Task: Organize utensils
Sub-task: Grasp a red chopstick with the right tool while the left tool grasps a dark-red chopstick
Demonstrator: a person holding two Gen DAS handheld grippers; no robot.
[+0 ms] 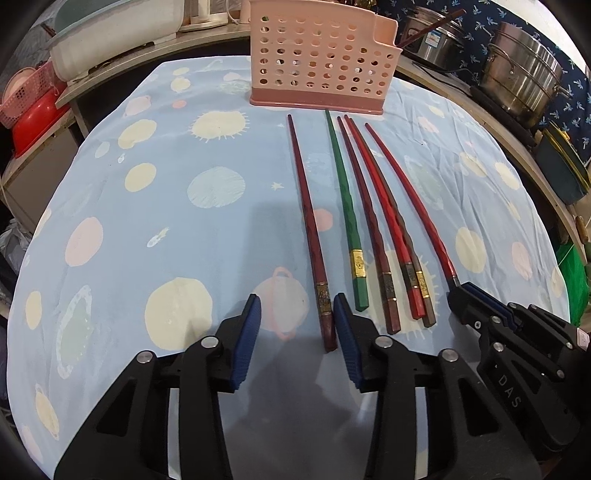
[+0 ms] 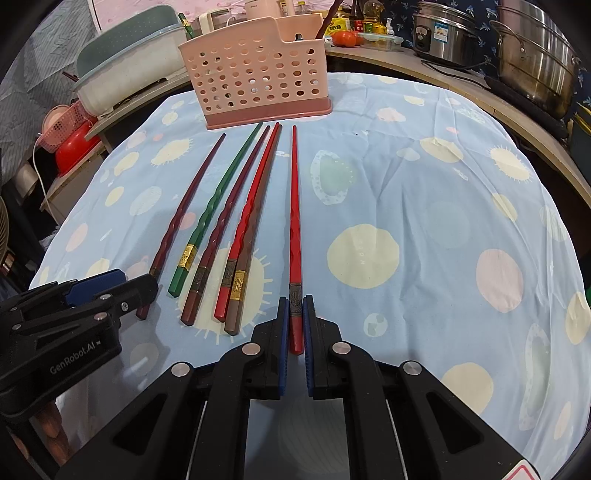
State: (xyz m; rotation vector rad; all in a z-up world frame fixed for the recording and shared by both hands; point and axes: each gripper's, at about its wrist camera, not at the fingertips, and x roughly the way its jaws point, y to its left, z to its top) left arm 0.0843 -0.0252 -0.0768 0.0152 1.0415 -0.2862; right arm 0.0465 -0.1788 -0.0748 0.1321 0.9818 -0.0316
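Ideally, the spread left gripper (image 1: 297, 325) centres its jaws on the maroon chopstick (image 1: 312, 236) before squeezing, while the right gripper (image 2: 295, 317) pinches the red chopstick (image 2: 294, 236).

home kitchen, cluttered. ahead of grippers: pink perforated utensil basket (image 2: 258, 74) on table under blue planet-print cloth (image 2: 424, 206). beyond, right: steel stockpots (image 2: 532, 62), oil and sauce bottles (image 2: 354, 18), tomato (image 2: 345, 37). left: white lidded tub (image 2: 125, 70), red basin (image 2: 74, 151), pink crate (image 2: 62, 125).
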